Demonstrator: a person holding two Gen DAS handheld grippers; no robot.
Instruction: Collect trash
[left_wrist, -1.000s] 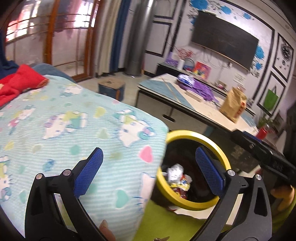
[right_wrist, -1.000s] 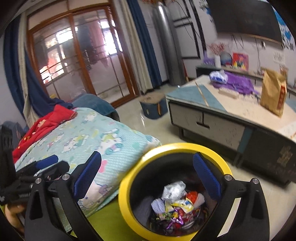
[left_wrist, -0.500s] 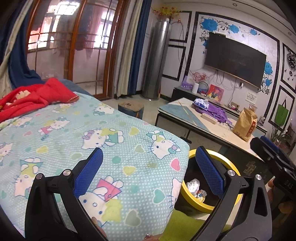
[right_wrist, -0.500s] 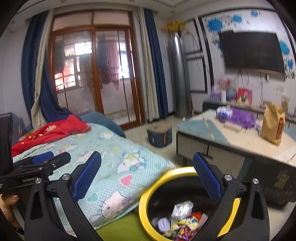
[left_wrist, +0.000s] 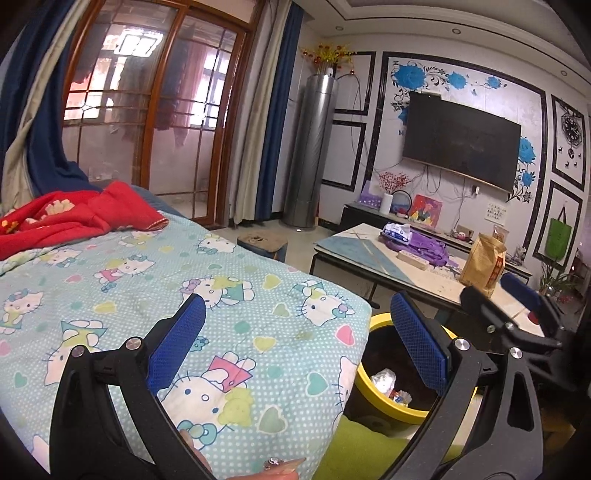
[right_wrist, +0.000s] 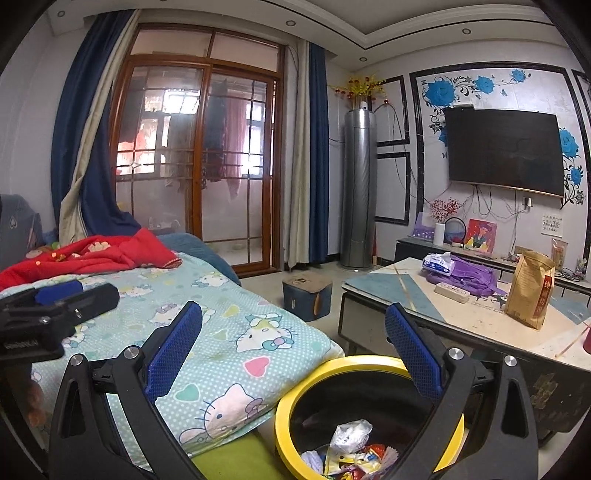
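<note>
Yellow plastic rims the round bin (right_wrist: 369, 424), and you're hanging your right gripper (right_wrist: 293, 350) just above it with the jaws spread wide and nothing between the blue mesh-textured pads (right_wrist: 173, 347). Down inside the black well, crumpled wrappers (right_wrist: 351, 454) are lying in a heap: a silvery foil piece on top, red and yellow scraps under it. So a good share of the collecting looks done, at least by the pile in there.

Your left gripper (left_wrist: 295, 341) is also gaping wide and empty, hovering over the bed's quilt (left_wrist: 184, 280), soft padded cotton, pale blue with white dots, cartoon cats and pastel hearts. The bin is sitting just beside the quilt's hanging corner, on the floor next to a lime-green mat (left_wrist: 354, 443).

What's left? No loose scrap is showing on the quilt from either camera. On the low table (right_wrist: 413, 295), flat and hard-topped, a stiff brown paper bag (right_wrist: 530, 291) is standing upright, with a white plastic packet (right_wrist: 437, 264) resting against a bunched purple cloth (right_wrist: 469, 277) and a white power strip just beside them. Whether any of those counts as trash, you can't tell from here; that's likely your next place to check. A rumpled red blanket (left_wrist: 74, 218) is lying at the bed's far end.
</note>
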